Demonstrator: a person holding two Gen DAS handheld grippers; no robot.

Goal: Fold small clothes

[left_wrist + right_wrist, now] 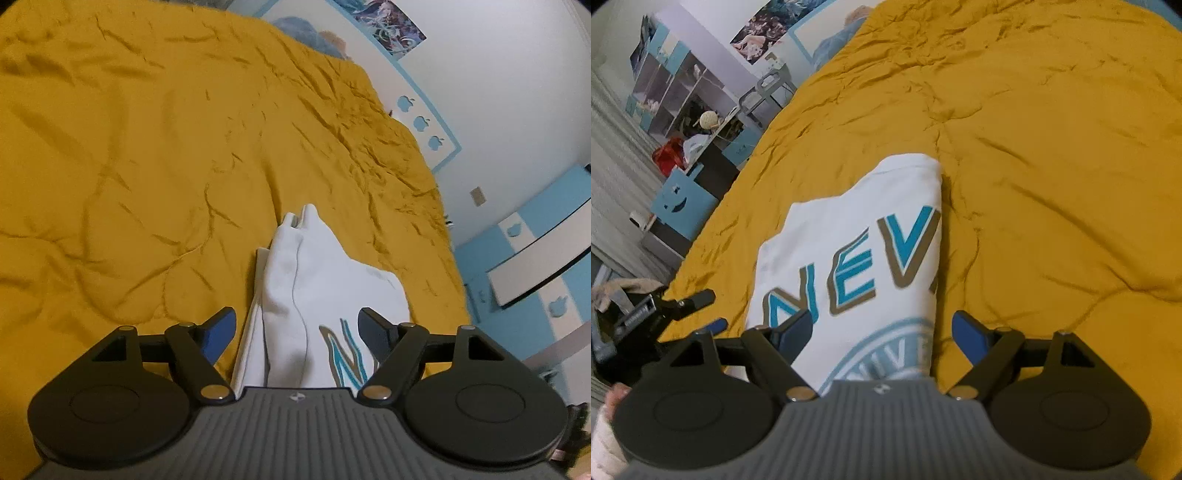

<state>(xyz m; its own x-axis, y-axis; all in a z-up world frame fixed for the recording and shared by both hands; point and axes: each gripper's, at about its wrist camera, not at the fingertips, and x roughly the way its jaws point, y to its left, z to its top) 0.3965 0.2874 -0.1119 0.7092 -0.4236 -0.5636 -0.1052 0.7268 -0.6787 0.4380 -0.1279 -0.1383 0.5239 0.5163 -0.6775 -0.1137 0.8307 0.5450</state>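
Item: folded white cotton T-shirt (857, 251) with teal-and-tan lettering, laid on rumpled mustard-yellow quilted bedspread (1052, 166). Left gripper (297, 328) and right gripper (882, 332) are spread wide above the shirt's near end; nothing is clasped by either.

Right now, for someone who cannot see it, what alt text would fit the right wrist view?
A folded white T-shirt with blue letters "NEV" lies on a wrinkled mustard-yellow bedspread. The right gripper stands open over the shirt's near end. Shelves and a blue box stand beside the bed at left.
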